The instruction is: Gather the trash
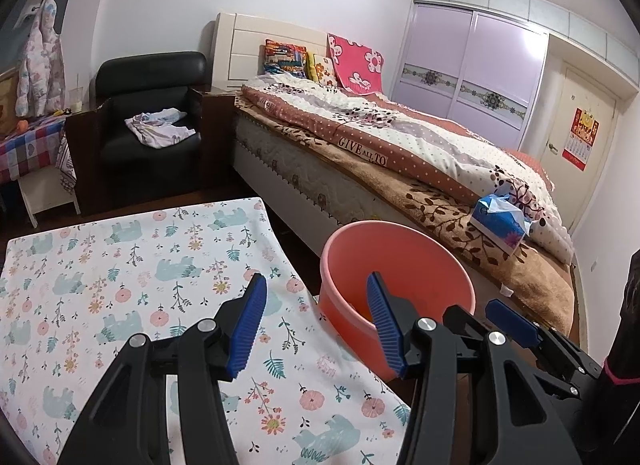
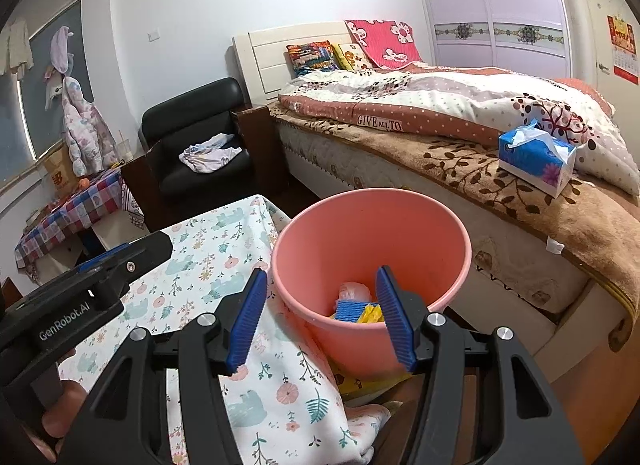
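Observation:
A pink plastic bucket (image 2: 332, 237) stands on the floor between the cloth-covered table (image 2: 208, 261) and the bed. Inside it lie a blue ribbed piece (image 2: 349, 311), a yellow wrapper (image 2: 371, 313) and a clear crumpled bag (image 2: 354, 289). My right gripper (image 2: 320, 315) is open and empty, held over the bucket's near rim. My left gripper (image 1: 316, 323) is open and empty, over the table's right edge (image 1: 280, 249) beside the bucket (image 1: 420, 261). The right gripper's blue finger (image 1: 510, 321) shows at the lower right of the left wrist view. The left gripper's body (image 2: 80, 297) shows at the left of the right wrist view.
A bed (image 2: 500, 185) with a blue tissue box (image 2: 536, 161) runs along the right. A black armchair (image 1: 152, 121) with a crumpled cloth stands at the back. A checked side table (image 1: 28, 145) is at far left. Something yellow (image 2: 368, 385) lies under the bucket.

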{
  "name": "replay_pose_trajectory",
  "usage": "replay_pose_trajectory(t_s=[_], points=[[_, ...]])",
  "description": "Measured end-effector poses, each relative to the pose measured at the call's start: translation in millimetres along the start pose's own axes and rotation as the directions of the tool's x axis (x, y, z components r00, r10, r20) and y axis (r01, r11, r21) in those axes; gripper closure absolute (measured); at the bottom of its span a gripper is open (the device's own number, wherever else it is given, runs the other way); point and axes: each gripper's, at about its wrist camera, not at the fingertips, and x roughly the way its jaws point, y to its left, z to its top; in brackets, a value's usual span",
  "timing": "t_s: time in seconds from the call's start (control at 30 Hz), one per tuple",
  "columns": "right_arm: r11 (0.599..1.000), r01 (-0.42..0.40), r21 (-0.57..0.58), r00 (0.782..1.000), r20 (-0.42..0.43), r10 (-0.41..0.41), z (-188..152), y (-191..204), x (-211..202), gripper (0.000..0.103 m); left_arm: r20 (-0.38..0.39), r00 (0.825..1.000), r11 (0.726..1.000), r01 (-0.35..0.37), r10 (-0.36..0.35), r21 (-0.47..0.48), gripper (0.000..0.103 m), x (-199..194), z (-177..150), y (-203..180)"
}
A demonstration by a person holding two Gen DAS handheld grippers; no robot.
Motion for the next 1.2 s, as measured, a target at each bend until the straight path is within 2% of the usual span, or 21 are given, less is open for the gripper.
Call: replay_pose_trajectory(t_s=[1.2], points=[[1.000, 0.002, -0.008, 1.000, 0.013, -0.002, -4, 11, -17, 0.046, 0.007, 1.000, 1.000, 0.000, 0.000, -0.006, 0.052, -10, -4, 2]])
